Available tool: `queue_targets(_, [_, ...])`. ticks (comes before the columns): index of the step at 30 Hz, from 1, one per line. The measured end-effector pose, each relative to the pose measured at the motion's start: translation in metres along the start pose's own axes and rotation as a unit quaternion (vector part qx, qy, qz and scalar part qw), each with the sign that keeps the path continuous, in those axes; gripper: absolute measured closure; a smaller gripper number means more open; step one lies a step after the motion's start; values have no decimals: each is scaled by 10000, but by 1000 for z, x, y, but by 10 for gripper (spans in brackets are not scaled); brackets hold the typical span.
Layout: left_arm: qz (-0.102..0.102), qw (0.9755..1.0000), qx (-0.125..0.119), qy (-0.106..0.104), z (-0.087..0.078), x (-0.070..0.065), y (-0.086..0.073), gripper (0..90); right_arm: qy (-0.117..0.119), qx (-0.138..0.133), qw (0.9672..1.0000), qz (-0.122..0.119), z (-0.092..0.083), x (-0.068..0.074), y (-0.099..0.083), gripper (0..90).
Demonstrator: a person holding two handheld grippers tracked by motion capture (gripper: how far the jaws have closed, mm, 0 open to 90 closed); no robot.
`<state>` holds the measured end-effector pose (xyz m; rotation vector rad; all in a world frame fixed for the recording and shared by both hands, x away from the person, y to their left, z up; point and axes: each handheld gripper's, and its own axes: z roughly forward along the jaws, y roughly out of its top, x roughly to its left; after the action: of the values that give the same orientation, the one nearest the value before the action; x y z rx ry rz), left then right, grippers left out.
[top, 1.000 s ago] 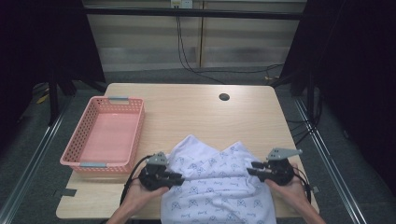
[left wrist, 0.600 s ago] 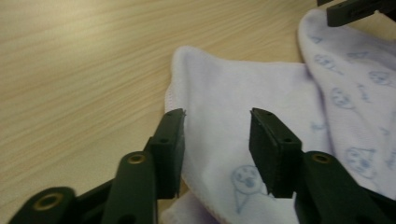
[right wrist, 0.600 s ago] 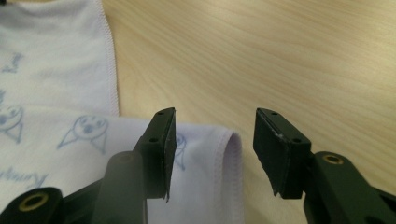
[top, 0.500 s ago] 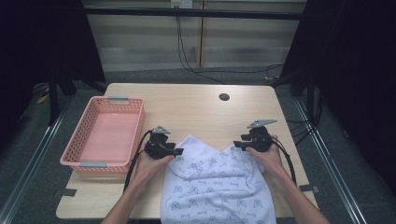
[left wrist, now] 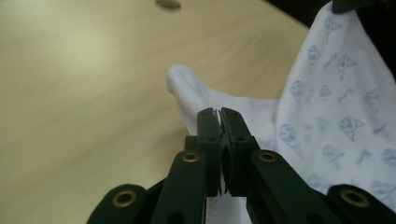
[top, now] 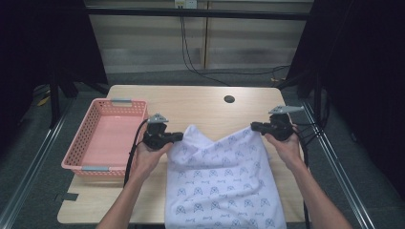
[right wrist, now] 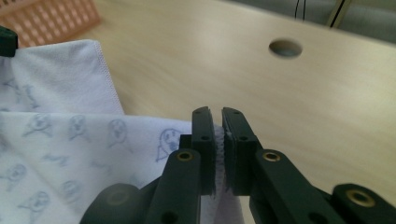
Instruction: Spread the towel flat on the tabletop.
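A big wooden table (top: 200,102) is seen in the high view, and both grippers are held above it. A white cloth (top: 222,181) with small blue pictures is spread between the two grippers and hangs down from them toward the person's side of the table, past its near edge. One top corner of the cloth is pinched by the left gripper (top: 177,137), and the other top corner is pinched by the right gripper (top: 254,126). In the left gripper view, the jaws of the left gripper (left wrist: 219,113) are pressed together with the white edge of the cloth (left wrist: 336,93) caught between them. In the right gripper view, the jaws of the right gripper (right wrist: 218,114) are closed on the cloth (right wrist: 60,135) too, and a thin bit of white is seen in the narrow gap. A pink basket (top: 83,148) is set just beside the left gripper, on its outer side. A small round hole (top: 229,99) in the table is seen beyond the grippers, nearer to the right one.
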<state>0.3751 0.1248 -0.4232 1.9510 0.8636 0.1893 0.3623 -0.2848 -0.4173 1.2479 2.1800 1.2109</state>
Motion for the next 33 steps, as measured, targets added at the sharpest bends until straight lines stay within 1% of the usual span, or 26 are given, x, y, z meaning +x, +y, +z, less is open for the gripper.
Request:
queue_targets(1, [29,9999,-162,15,-7,-3,8,874,-18,-132,9999,-12,-8,-1,7,844])
queue_targets(2, [33,9995,-309,-25,-15,-5,13,874,-14,-282,9996,-16,-16,-1,12,844])
queue_targets(3, [107,9991,-398,-10,-21,-9,15,874,35,-434,9991,3,-25,0,15,844])
queue_targets(4, [172,9990,-398,-51,-26,-12,14,874,91,-540,9985,-24,-33,3,16,844])
queue_targets(6, [264,9992,-302,-91,-33,-19,2,873,153,-539,9983,-170,-44,11,6,844])
queue_targets(7, [189,9994,-206,-214,-33,-20,-8,872,216,-481,9985,-171,-47,15,-3,844])
queue_targets(8, [126,9995,-83,-268,-33,-21,-20,872,318,-417,9985,-165,-50,18,-15,844])
queue_targets(9, [121,9994,99,-297,-32,-23,-32,871,328,-253,9989,-218,-51,21,-29,844])
queue_targets(11, [50,9987,394,-322,-28,-25,-55,868,392,85,9990,-176,-52,27,-58,844])
queue_targets(12, [4,9980,521,-358,-26,-26,-64,868,350,275,9988,-219,-53,29,-71,844])
queue_targets(14, [-92,9969,646,-442,-24,-28,-80,864,415,537,9976,-152,-55,32,-95,843])
queue_targets(15, [-165,9957,750,-516,-24,-29,-85,860,409,639,9971,-105,-58,35,-104,843])
queue_targets(16, [-160,9946,854,-564,-25,-32,-89,868,505,690,9963,16,-61,36,-112,842])
queue_targets(17, [-94,9938,953,-571,-26,-35,-92,866,584,760,9954,67,-64,39,-119,842])
queue_targets(18, [0,9937,978,-541,-30,-37,-94,853,598,897,9942,14,-66,43,-125,840])
queue_targets(19, [-43,9939,931,-587,-34,-38,-96,844,629,1039,9926,-9,-67,47,-130,837])
queue_targets(20, [-126,9945,858,-581,-37,-38,-97,838,618,1112,9918,-67,-68,50,-134,824])
queue_targets(21, [-145,9949,817,-565,-40,-37,-98,827,609,1141,9916,-74,-70,52,-136,796])
queue_targets(22, [-149,9957,753,-526,-42,-36,-97,811,627,1073,9922,-123,-71,53,-135,771])
queue_targets(24, [-179,9964,627,-545,-43,-33,-92,758,633,817,9946,-101,-73,51,-128,674])
queue_targets(25, [-193,9969,555,-525,-42,-32,-89,736,613,697,9956,-105,-74,49,-124,667])
queue_targets(26, [-160,9972,507,-523,-38,-31,-85,718,554,604,9966,-114,-73,46,-119,653])
queue_targets(28, [-170,9978,443,-466,-28,-25,-76,680,316,468,9983,-106,-66,38,-108,636])
queue_targets(30, [-213,9980,504,-323,-14,-16,-69,658,55,348,9992,-165,-57,29,-99,639])
queue_targets(32, [-385,9976,523,-226,0,-7,-66,634,-71,410,9991,-114,-45,19,-93,626])
queue_targets(33, [-418,9972,580,-204,7,-4,-65,628,-165,441,9988,-105,-38,15,-93,626])
